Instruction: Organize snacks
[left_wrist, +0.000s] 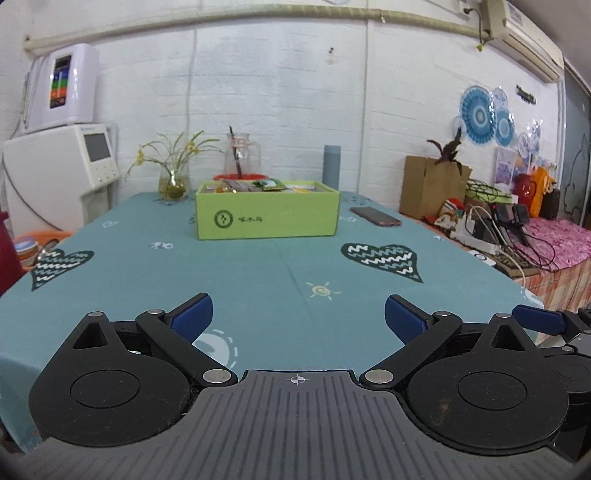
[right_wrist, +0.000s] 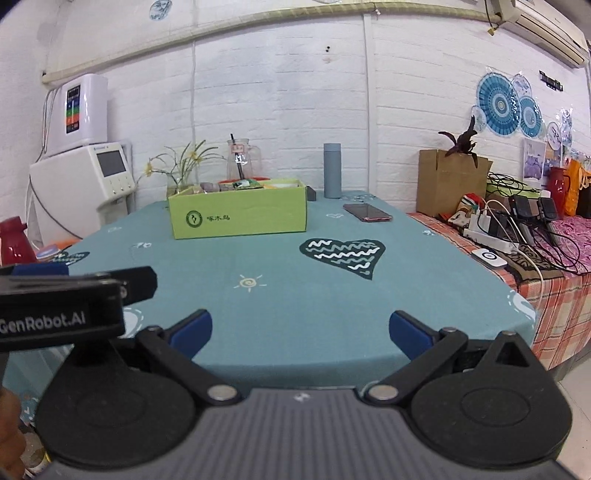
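Observation:
A lime-green open box (left_wrist: 267, 214) stands at the far middle of the teal table; it also shows in the right wrist view (right_wrist: 238, 216). Several snack packets (left_wrist: 255, 185) lie inside it, seen over the rim (right_wrist: 240, 184). My left gripper (left_wrist: 298, 317) is open and empty, low over the table's near edge, well short of the box. My right gripper (right_wrist: 300, 330) is open and empty beside it at the near edge. The right gripper's blue finger (left_wrist: 537, 319) shows at the left view's right edge, and the left gripper's body (right_wrist: 62, 306) at the right view's left.
A phone (left_wrist: 375, 216) lies right of the box. A grey flask (left_wrist: 331, 166), a glass jug (left_wrist: 242, 153) and a flower vase (left_wrist: 173, 181) stand behind it. A side table with a cardboard box (right_wrist: 448, 184), chargers and cables (right_wrist: 517, 229) is on the right. White appliances (left_wrist: 59, 166) stand left.

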